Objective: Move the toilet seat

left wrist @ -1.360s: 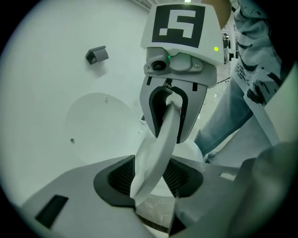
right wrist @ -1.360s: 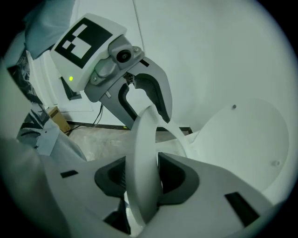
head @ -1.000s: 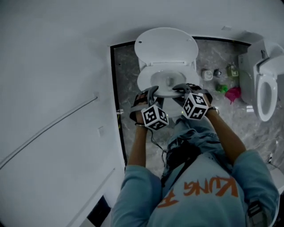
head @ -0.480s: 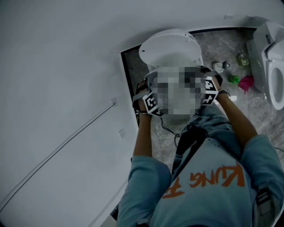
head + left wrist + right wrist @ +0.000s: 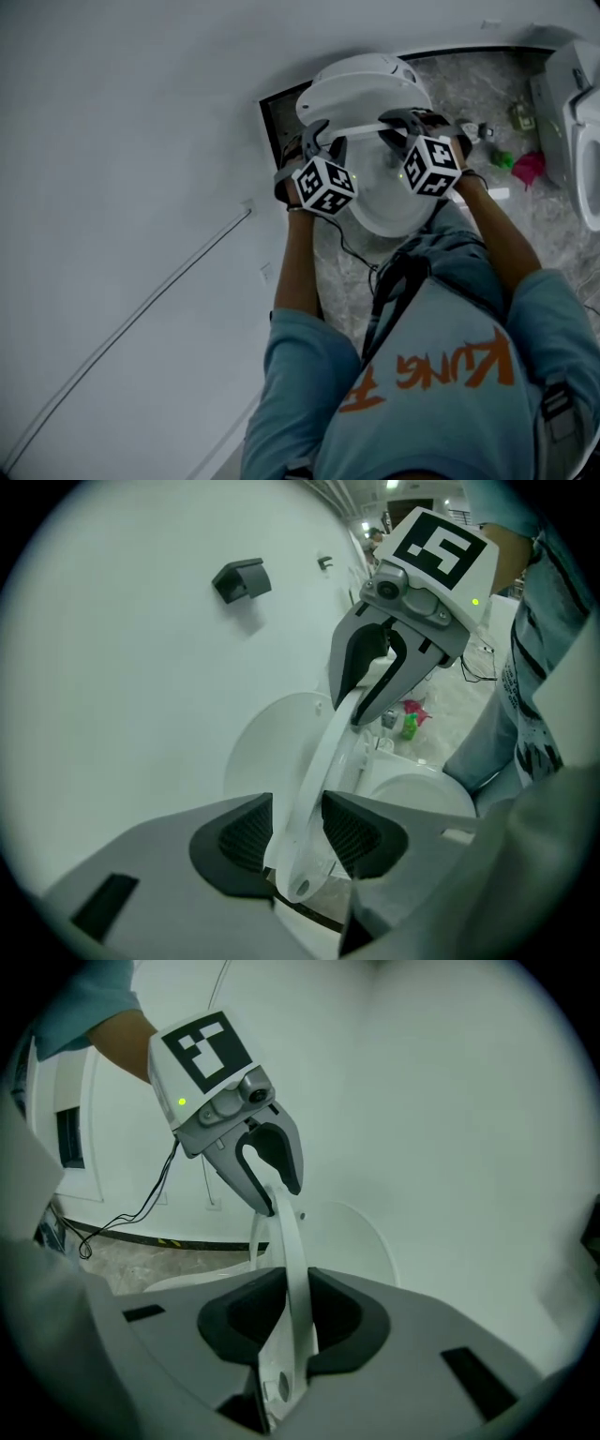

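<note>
Toilet seat point(image 5: 361, 127) sits upper middle of the frame, raised off the bowl point(image 5: 386, 211) and mostly hidden behind both marker cubes. The lid point(image 5: 366, 94) stands upright behind it. Left gripper point(image 5: 319, 141): fingers clamped on the seat's left end, just been closing. Right gripper point(image 5: 401, 120): fingers clamped on the right end, also just been closing. Shirt point(image 5: 441, 412) print reads "KUNG" (next word not readable). Second toilet point(image 5: 562, 89) is cropped at the right edge. Bottles point(image 5: 506, 157) and a pink thing point(image 5: 530, 169) on the floor are too small to identify.
</note>
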The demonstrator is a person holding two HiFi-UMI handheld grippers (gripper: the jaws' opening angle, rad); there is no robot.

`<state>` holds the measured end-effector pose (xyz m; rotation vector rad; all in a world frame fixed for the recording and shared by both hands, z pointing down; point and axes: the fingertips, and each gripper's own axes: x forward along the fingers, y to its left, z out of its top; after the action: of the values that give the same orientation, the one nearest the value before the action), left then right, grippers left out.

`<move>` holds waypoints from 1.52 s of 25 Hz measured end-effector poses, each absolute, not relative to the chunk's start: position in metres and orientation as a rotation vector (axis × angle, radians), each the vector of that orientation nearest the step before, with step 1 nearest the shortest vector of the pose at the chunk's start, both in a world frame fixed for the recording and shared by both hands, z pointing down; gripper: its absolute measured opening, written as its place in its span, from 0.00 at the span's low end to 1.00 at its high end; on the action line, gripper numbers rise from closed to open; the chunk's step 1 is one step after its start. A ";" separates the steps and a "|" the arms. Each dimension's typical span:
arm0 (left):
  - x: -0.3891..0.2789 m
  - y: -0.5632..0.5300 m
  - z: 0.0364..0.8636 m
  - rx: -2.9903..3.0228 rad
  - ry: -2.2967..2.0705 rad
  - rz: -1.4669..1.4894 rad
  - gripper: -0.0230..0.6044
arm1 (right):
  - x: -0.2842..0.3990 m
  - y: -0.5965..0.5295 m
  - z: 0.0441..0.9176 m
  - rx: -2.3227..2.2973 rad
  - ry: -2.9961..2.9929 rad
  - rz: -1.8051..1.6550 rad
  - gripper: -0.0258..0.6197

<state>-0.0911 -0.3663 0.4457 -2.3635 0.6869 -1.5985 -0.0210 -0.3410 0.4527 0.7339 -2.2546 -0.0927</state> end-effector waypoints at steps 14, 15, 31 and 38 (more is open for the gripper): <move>-0.096 -0.435 0.444 -2.226 1.008 -1.548 0.20 | 0.005 -0.414 0.450 0.929 -2.173 -0.035 0.17; -0.097 -0.439 0.445 -2.229 1.018 -1.552 0.20 | 0.005 -0.418 0.450 0.936 -2.155 -0.062 0.17; -0.071 -0.444 0.379 -2.473 1.230 -1.143 0.16 | 0.026 -0.421 0.405 1.172 -2.198 -0.015 0.07; -0.091 -0.404 0.305 -2.610 1.420 -0.779 0.09 | 0.027 -0.374 0.327 1.466 -2.347 0.234 0.04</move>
<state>-0.0910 -0.4044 0.3053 -2.6099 1.4195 -0.7795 0.0272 -0.3737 0.3272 1.4664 -2.3470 0.2345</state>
